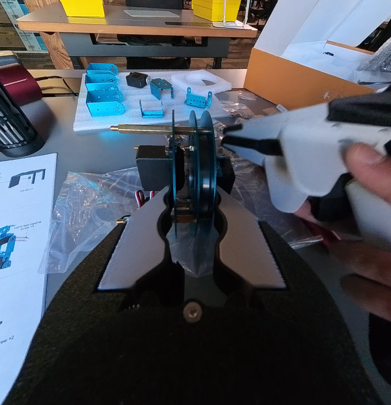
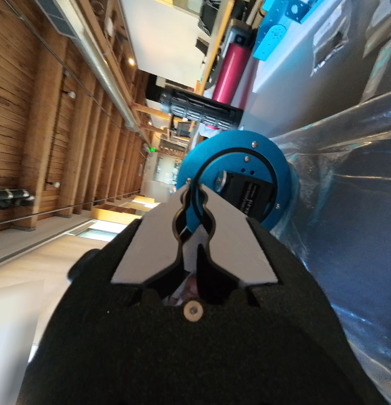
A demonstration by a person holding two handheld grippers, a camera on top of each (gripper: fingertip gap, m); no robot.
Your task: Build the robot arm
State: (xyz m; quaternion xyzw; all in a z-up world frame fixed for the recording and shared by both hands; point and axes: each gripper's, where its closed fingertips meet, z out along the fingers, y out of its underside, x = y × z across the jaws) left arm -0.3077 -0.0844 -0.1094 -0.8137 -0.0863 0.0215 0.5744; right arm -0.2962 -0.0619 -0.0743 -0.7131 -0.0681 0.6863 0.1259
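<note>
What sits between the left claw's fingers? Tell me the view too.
The blue disc assembly, standing on edge with a black servo attached, is clamped between the left claw's fingers; the left wrist view shows it.

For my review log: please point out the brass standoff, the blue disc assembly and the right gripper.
brass standoff [image 1: 144,129]: left wrist view, middle of the rod.
blue disc assembly [image 2: 275,153]: right wrist view, outer ring face.
right gripper [image 2: 193,185]: right wrist view, between its fingertips.

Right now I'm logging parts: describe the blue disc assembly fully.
The blue disc assembly stands on edge: thin blue metal-looking discs spaced by brass standoffs, with black servos on either side. The left tongs clamp its lower rim above a clear plastic bag; the right tongs sit at a rim screw.
</note>
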